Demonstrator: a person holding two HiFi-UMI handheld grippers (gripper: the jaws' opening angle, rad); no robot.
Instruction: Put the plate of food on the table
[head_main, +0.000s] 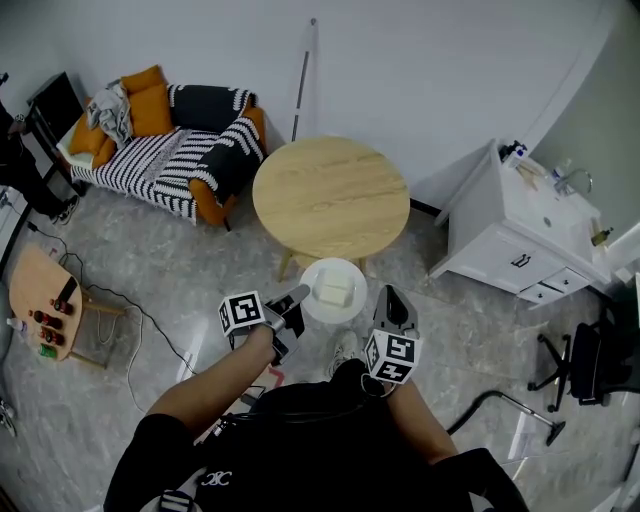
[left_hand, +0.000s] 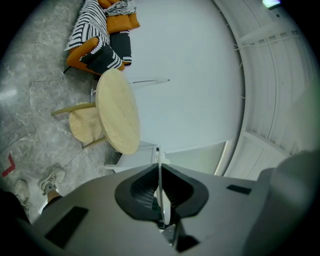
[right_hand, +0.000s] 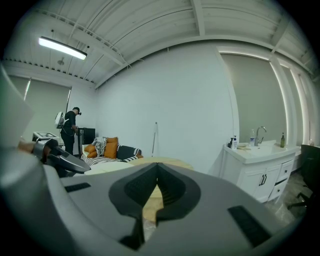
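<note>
A white plate (head_main: 350, 272) with pale food blocks (head_main: 335, 292) hangs in the air just in front of the round wooden table (head_main: 330, 195), near its front edge. My left gripper (head_main: 298, 297) is shut on the plate's left rim. In the left gripper view the rim (left_hand: 159, 172) shows edge-on between the dark pads of that gripper (left_hand: 160, 192), with the table (left_hand: 117, 110) beyond. My right gripper (head_main: 390, 293) sits just right of the plate, apart from it. In the right gripper view its jaws (right_hand: 157, 167) meet with nothing between them.
A striped sofa with orange cushions (head_main: 170, 140) stands at the back left. At the right is a white sink cabinet (head_main: 520, 230), with an office chair (head_main: 590, 360) nearer. A small wooden side table (head_main: 40, 300) and floor cables lie left. A person (right_hand: 70, 131) stands far off.
</note>
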